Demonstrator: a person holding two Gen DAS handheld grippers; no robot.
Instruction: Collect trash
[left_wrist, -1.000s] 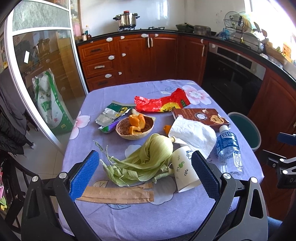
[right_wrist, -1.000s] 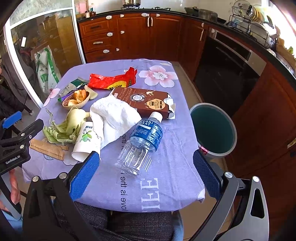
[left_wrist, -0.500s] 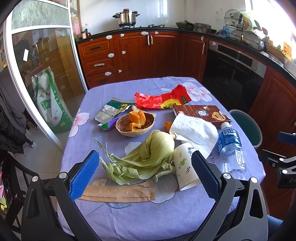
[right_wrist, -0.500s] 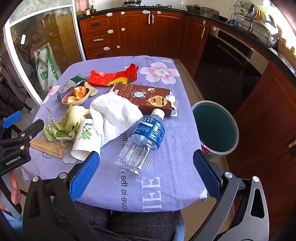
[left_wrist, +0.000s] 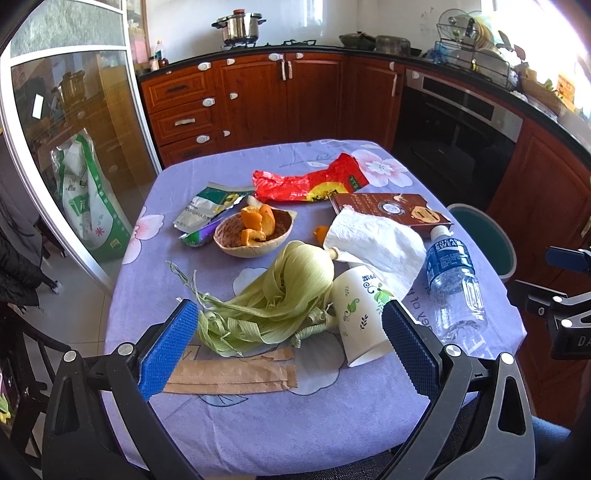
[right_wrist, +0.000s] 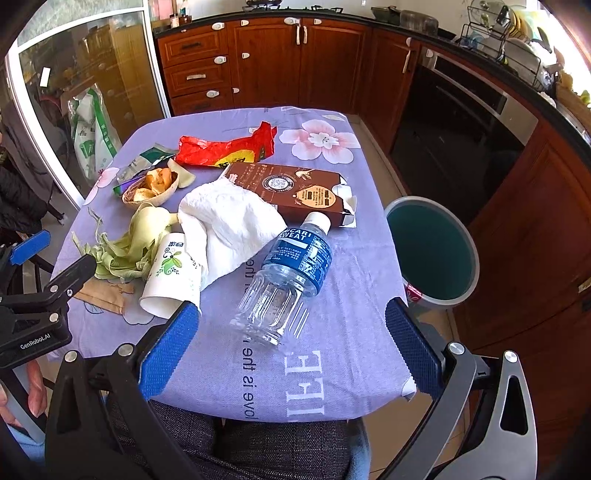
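I am holding my left gripper (left_wrist: 288, 339) low at the bottom of the left wrist view, its blue pads spread wide and gripping nothing, with the pale green corn husks (left_wrist: 280, 295) lying between them farther up the frame. Just beside the husks on the right, a white paper cup (left_wrist: 360, 314) with a leaf print is lying on its side, and flat brown paper sleeves (left_wrist: 229, 373) are resting below the husks. I am keeping my right gripper (right_wrist: 291, 350) likewise wide and empty at the bottom of the right wrist view, where a clear plastic bottle (right_wrist: 288, 277) with a blue label is lying on its side in the middle of the frame on the purple tablecloth (right_wrist: 332, 350). A crumpled white napkin (right_wrist: 229, 221) is sitting up and left of the bottle, overlapping a brown carton (right_wrist: 295, 192). A red wrapper (right_wrist: 225, 149) is lying near the top centre, and a small bowl (left_wrist: 255, 240) of orange peel is sitting left of centre. The green bin (right_wrist: 432, 251) is standing on the floor at the right, beside the table.
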